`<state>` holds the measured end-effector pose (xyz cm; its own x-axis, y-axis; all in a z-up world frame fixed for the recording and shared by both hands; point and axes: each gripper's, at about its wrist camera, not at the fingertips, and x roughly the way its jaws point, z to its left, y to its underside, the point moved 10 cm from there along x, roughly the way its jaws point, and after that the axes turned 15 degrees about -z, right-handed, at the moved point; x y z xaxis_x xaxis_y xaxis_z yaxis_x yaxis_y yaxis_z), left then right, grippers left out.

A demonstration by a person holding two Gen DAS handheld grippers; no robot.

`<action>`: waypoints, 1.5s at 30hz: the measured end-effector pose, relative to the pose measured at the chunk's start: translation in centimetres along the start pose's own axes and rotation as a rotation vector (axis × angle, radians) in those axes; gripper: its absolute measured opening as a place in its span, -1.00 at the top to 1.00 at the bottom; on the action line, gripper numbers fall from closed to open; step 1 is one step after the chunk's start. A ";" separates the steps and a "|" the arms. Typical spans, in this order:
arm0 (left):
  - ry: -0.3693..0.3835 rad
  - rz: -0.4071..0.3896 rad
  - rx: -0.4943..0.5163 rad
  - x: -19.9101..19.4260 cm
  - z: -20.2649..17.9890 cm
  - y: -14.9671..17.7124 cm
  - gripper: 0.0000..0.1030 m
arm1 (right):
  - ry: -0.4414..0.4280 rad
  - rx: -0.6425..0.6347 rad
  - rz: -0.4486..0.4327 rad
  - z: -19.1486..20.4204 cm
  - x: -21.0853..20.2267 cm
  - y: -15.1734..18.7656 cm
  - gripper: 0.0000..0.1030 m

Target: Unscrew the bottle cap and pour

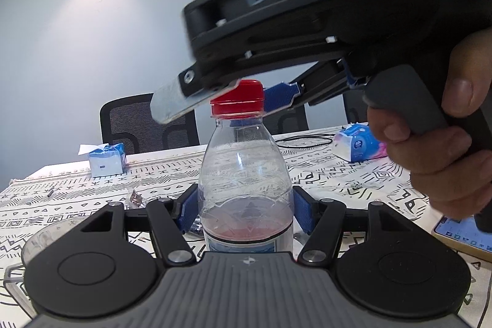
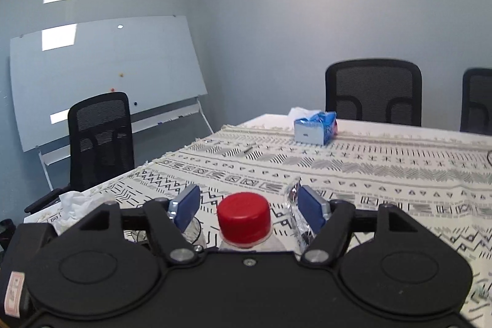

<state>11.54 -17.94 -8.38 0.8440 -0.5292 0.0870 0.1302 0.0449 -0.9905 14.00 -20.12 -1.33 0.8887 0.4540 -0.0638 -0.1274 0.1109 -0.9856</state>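
Note:
A clear plastic bottle (image 1: 244, 174) with a little reddish liquid at the bottom stands upright on the patterned tablecloth. My left gripper (image 1: 244, 208) is shut on its body, blue pads on both sides. Its red cap (image 1: 237, 97) is on the neck. My right gripper (image 1: 227, 100) comes in from the right at cap height. In the right wrist view the cap (image 2: 244, 217) sits between the blue pads (image 2: 310, 209) with a gap on each side, so my right gripper (image 2: 246, 206) is open around it.
A clear measuring cup (image 1: 46, 239) stands at lower left. A blue tissue box (image 1: 107, 160) is at the far left of the table, a tissue pack (image 1: 359, 143) and black cable (image 1: 303, 141) at the right, a phone (image 1: 464, 232) at right. Chairs (image 2: 373, 91) line the far edge.

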 end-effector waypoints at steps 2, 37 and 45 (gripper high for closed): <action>-0.007 0.002 0.004 0.0 -0.2 0.0 -0.16 | 0.028 0.004 0.002 0.0 0.2 0.4 -0.40; 0.006 0.001 -0.024 0.6 0.2 0.0 -0.12 | -0.137 -0.152 -0.146 0.7 0.7 -0.2 0.35; 0.008 -0.004 -0.004 0.7 -0.4 0.1 -0.13 | -0.206 -0.100 -0.148 0.3 0.2 -0.5 0.33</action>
<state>11.87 -18.67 -8.45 0.8395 -0.5359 0.0898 0.1313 0.0395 -0.9906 14.12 -19.76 -0.79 0.7845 0.6111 0.1055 0.0507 0.1064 -0.9930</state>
